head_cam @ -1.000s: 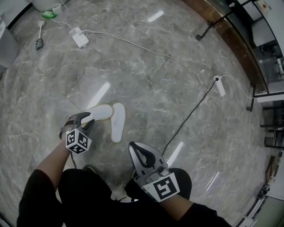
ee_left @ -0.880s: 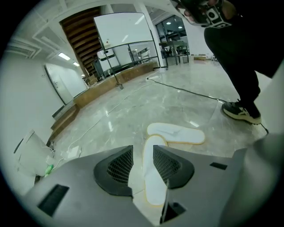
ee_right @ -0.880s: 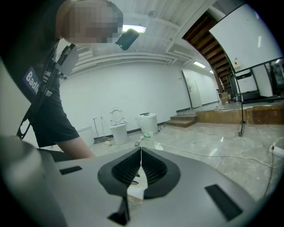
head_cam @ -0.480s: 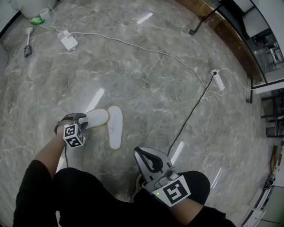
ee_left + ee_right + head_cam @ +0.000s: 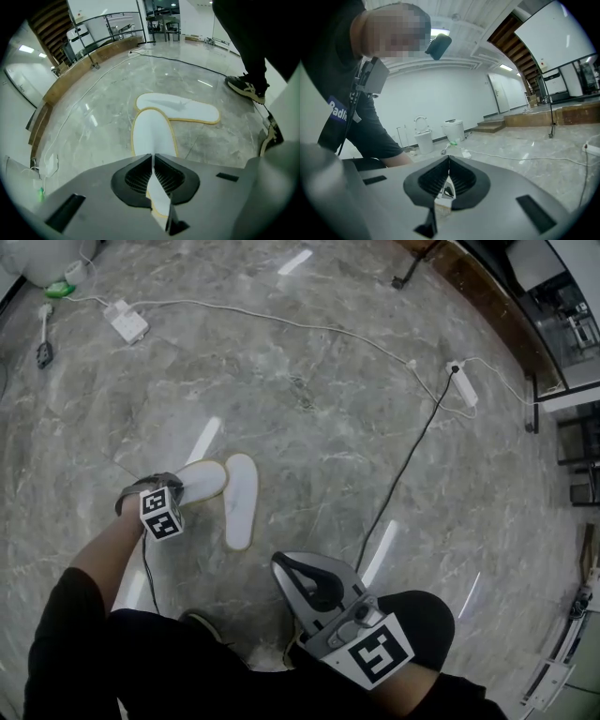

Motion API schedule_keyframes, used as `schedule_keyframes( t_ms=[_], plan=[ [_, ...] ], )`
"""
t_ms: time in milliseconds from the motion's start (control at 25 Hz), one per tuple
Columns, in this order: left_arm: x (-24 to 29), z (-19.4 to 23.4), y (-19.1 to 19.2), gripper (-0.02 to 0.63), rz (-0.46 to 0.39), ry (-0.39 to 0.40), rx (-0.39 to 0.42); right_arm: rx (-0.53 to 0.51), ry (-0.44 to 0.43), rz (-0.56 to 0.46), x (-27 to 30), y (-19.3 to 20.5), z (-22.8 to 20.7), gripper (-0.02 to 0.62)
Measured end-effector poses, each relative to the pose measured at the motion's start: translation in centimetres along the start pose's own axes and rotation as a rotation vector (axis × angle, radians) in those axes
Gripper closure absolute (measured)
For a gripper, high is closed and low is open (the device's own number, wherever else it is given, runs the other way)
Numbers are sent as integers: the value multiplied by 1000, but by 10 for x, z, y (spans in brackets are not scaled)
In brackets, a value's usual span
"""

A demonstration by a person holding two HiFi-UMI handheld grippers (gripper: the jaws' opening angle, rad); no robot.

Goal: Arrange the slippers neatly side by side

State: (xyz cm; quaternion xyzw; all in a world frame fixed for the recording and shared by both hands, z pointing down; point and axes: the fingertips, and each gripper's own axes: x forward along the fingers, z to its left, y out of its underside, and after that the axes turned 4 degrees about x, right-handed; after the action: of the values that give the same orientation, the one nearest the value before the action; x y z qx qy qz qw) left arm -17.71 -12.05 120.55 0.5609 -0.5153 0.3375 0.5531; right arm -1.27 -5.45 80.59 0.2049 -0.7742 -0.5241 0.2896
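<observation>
Two white slippers with yellow edging lie on the grey marble floor, meeting in a V. The nearer slipper [image 5: 202, 481] [image 5: 152, 133] points away from my left gripper [image 5: 176, 487] [image 5: 152, 157]. The other slipper [image 5: 239, 501] [image 5: 183, 107] lies across its toe. The left gripper's jaws are closing, and their tips meet over the nearer slipper's heel, whose edge shows between the pads. My right gripper [image 5: 281, 566] [image 5: 449, 161] is held up over the person's lap, away from the slippers, shut with nothing in it.
A black cable [image 5: 403, 474] and a white cable run to a power strip [image 5: 466, 395] at the right. A white adapter [image 5: 127, 322] lies at the far left. The person's shoe [image 5: 246, 89] stands near the slippers. White bins [image 5: 424, 140] stand by the far wall.
My left gripper has settled lower at the heel of the nearer slipper and its jaws have come together there. Both slippers lie as before. The right gripper has barely moved.
</observation>
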Motion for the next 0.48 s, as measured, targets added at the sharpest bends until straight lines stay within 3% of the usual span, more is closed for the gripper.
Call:
schedule_keyframes(
  t_ms=[280, 480],
  plan=[
    [-29, 11, -27, 587, -34, -5, -225, 55, -107, -90, 14, -34, 16, 597],
    [-37, 19, -21, 587, -42, -18, -587, 76, -172, -114, 21, -43, 23, 597]
  ],
)
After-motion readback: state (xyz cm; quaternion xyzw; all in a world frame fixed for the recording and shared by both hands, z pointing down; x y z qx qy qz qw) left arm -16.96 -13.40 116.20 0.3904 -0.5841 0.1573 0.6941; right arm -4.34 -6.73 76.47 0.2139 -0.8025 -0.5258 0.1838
